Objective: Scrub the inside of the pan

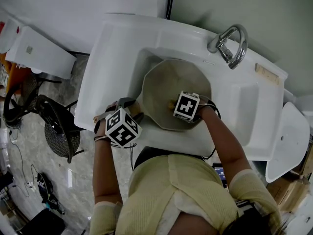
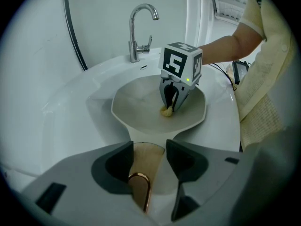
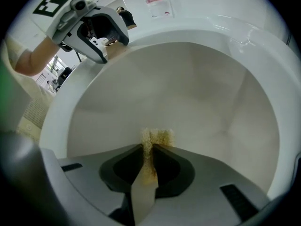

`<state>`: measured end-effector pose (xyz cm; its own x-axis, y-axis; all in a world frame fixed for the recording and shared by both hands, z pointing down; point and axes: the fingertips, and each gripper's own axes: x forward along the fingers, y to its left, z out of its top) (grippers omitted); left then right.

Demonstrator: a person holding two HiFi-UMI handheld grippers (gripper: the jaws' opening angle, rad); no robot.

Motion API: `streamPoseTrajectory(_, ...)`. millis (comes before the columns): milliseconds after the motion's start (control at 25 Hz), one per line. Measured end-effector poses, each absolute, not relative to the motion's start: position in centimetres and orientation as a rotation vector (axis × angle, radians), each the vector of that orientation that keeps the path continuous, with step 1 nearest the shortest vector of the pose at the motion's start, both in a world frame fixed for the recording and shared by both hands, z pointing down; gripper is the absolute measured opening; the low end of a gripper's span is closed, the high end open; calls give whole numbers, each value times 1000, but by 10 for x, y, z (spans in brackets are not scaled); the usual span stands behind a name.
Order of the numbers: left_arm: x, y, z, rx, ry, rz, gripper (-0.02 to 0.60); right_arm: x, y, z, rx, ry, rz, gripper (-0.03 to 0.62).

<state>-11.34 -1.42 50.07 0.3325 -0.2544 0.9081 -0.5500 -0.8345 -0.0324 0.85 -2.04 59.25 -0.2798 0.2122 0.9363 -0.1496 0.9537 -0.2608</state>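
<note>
Head view: A person in a pale yellow top leans over a white sink (image 1: 117, 48) with a chrome faucet (image 1: 230, 45) at its far rim. A pale, many-sided pan (image 1: 166, 82) sits in the basin. The left gripper (image 1: 124, 112) is at the pan's near-left edge, over the sink's front rim. The right gripper (image 1: 177, 105) reaches down inside the pan, with a small yellow sponge (image 1: 171, 103) at its tip.

Left gripper view: The left gripper (image 2: 148, 161) is clamped on the pan's tan handle (image 2: 141, 168), which runs between its two jaws and ends in a copper-coloured loop. Beyond it the pan (image 2: 141, 107) lies in the sink (image 2: 70, 107), below the faucet (image 2: 138, 29). The right gripper (image 2: 171, 105) stands tip-down in the pan, pressing the sponge (image 2: 165, 111) against the pan's floor.

Right gripper view: The right gripper (image 3: 149, 161) pinches the sponge (image 3: 157, 136), jaws pressed close on it, and the sponge's frayed end touches the inside of the pan (image 3: 188, 88). The left gripper (image 3: 101, 51) shows at the pan's far-left rim.
</note>
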Motion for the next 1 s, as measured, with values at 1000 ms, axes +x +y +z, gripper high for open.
streamPoseTrajectory(1000, -113, -15, 501, 2321, -724, 1503, 262, 55, -72, 606, 230, -1691, 252, 78)
